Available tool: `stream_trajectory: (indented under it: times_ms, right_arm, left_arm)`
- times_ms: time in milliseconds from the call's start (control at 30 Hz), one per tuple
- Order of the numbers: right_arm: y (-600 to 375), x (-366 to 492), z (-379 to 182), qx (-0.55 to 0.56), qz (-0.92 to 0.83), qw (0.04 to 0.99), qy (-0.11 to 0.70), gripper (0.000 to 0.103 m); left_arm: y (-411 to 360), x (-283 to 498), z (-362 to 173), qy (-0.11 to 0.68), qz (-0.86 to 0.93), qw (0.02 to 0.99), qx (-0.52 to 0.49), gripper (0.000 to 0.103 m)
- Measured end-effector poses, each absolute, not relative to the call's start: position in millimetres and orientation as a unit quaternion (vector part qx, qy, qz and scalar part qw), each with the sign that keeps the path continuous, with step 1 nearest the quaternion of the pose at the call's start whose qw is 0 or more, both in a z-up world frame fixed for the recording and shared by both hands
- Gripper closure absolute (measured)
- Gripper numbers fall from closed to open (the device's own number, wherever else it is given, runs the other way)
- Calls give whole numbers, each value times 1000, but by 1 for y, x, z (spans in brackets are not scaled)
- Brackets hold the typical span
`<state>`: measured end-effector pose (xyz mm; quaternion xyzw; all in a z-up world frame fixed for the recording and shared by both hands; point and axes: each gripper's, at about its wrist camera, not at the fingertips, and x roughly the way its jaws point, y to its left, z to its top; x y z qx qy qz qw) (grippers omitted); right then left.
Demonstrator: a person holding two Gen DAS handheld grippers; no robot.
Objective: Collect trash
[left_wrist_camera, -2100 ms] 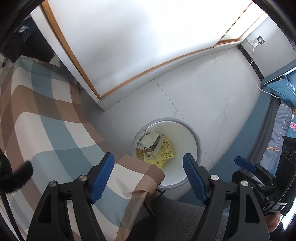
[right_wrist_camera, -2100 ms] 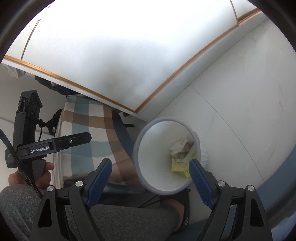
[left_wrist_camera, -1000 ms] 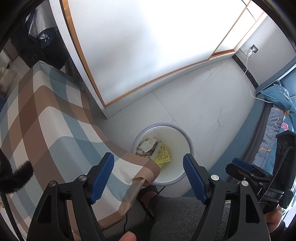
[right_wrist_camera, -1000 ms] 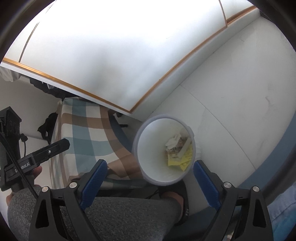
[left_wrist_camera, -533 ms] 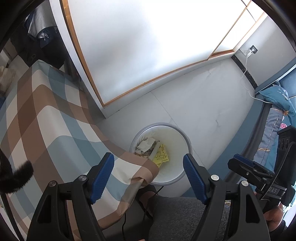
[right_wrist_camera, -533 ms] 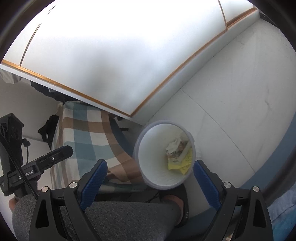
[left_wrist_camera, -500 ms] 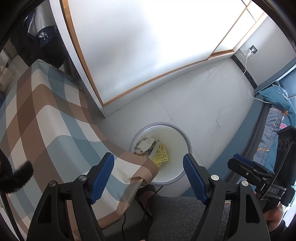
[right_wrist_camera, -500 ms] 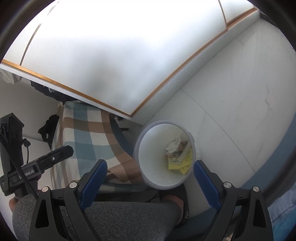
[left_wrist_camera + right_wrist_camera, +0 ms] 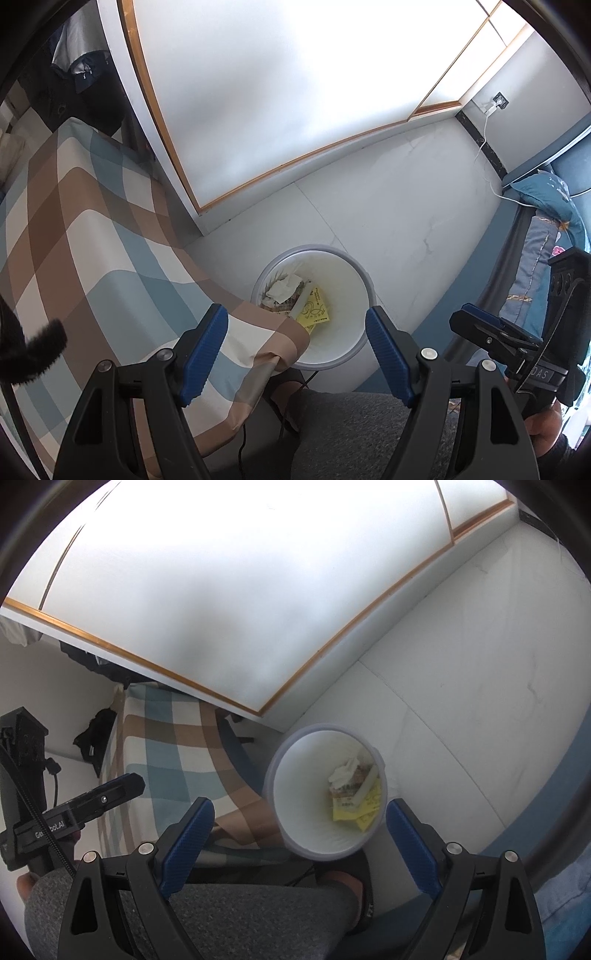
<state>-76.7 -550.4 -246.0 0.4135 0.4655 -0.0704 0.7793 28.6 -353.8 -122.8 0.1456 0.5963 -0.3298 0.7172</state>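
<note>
A white round trash bin (image 9: 349, 280) stands on the pale floor beside the bed; it also shows in the right wrist view (image 9: 303, 775). Inside lie a crumpled white tissue (image 9: 283, 288), yellow paper wrappers (image 9: 314, 312) and other scraps. The tissue (image 9: 345, 771) and yellow wrappers (image 9: 360, 808) show in the right wrist view too. My left gripper (image 9: 297, 343) is open and empty, high above the bin's near rim. My right gripper (image 9: 299, 834) is open and empty, also above the bin.
A bed with a blue, brown and white checked cover (image 9: 85, 258) lies left of the bin, its corner overlapping the rim. A white sliding door (image 9: 280, 92) with a wood frame stands behind. Blue bedding (image 9: 546, 221) lies right. My grey-trousered knee (image 9: 362, 435) is below.
Both grippers have risen and pulled back a little, so the bin looks smaller and farther. Both stay open and empty. The trash in the bin has not moved.
</note>
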Motion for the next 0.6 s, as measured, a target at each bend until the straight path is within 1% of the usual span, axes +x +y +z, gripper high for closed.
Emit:
stream_trajectory:
  times_ms: [600]
  right_arm:
    - [-547, -76, -246, 410, -75, 779, 468, 8]
  left_arm:
    - [-349, 32, -122, 587, -323, 727, 147, 29]
